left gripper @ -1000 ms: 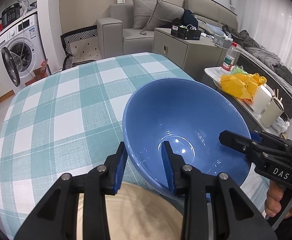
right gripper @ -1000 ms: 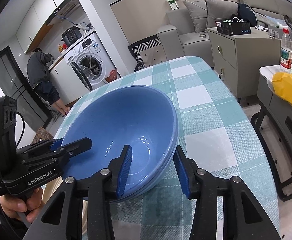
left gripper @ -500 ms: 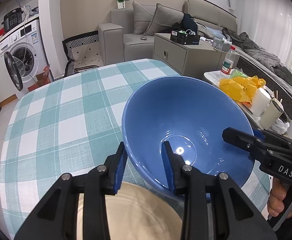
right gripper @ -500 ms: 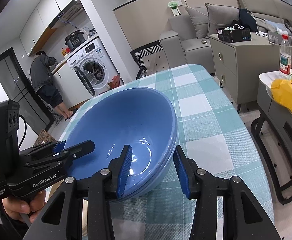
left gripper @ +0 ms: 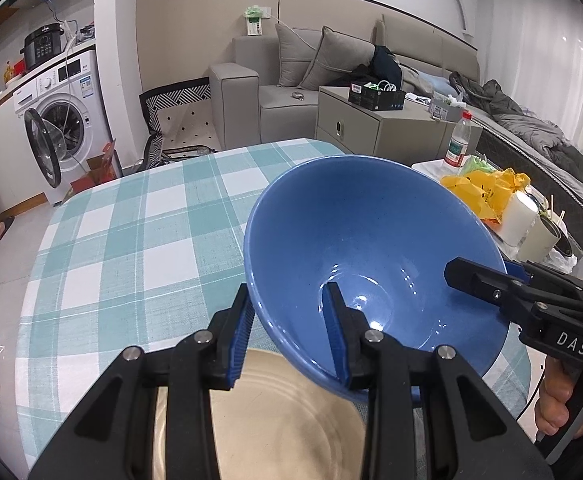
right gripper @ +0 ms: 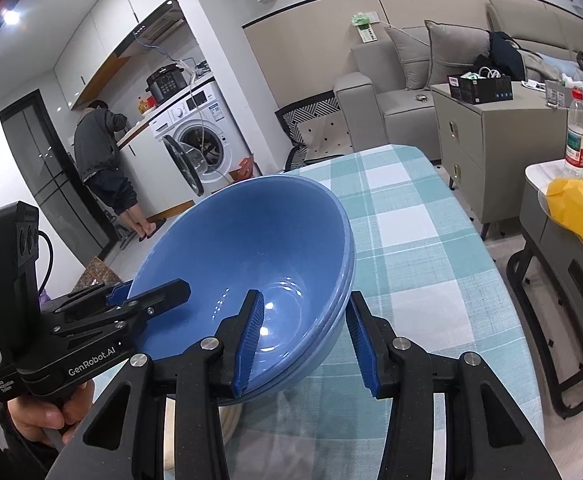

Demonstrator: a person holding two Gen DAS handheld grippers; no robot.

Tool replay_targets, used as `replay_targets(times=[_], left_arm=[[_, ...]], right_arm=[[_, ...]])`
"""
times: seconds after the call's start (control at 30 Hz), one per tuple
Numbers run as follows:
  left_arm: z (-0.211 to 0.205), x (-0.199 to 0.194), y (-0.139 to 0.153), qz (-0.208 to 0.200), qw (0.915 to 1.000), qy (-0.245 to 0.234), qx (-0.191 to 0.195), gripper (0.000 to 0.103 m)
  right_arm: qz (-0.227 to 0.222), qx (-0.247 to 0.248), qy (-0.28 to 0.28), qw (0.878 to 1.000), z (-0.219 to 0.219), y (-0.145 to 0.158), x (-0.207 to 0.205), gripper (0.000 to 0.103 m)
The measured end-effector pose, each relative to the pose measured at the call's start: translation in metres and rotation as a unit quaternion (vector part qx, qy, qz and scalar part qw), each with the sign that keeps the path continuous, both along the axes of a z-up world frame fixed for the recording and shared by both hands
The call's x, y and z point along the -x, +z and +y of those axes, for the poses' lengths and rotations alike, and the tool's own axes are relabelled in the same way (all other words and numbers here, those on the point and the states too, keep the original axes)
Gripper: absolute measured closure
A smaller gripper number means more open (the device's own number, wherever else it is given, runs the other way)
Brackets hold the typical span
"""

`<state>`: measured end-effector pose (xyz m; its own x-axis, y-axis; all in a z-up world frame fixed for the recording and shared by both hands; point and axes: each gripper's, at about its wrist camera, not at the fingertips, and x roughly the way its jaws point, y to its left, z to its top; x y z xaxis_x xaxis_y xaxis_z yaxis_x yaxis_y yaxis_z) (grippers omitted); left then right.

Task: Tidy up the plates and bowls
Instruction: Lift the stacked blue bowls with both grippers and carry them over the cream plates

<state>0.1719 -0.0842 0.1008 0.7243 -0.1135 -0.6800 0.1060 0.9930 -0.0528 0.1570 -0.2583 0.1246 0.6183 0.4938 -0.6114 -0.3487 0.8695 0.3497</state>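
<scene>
A stack of blue bowls (left gripper: 371,240) (right gripper: 251,248) is held up above the checked tablecloth, tilted. My left gripper (left gripper: 291,332) is shut on the bowls' near rim, one finger inside and one outside. My right gripper (right gripper: 303,340) is shut on the opposite rim the same way. Each gripper shows in the other's view: the right one (left gripper: 491,284) and the left one (right gripper: 147,300). A beige plate (left gripper: 259,420) lies on the table under the bowls, and its edge shows in the right wrist view (right gripper: 227,412).
The round table with its teal checked cloth (left gripper: 131,248) runs out ahead. A side table with a yellow bag (left gripper: 487,192), cups and a bottle stands to the right. A grey cabinet (right gripper: 483,128), a sofa and a washing machine (left gripper: 63,120) lie beyond. A person (right gripper: 103,160) stands at the counter.
Both grippers have lifted the blue bowls higher off the table, keeping their hold. The views now show more of the room and the table lies lower.
</scene>
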Motion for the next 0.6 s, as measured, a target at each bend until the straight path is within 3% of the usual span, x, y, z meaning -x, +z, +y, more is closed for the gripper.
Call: replay_targets(times=[0.6], left_arm=[[0.033, 0.047, 0.009, -0.014, 0.9981, 0.060, 0.003, 0.070]], right_arm=[[-0.011, -0.007, 0.064, 0.998, 0.036, 0.022, 0.031, 0.059]])
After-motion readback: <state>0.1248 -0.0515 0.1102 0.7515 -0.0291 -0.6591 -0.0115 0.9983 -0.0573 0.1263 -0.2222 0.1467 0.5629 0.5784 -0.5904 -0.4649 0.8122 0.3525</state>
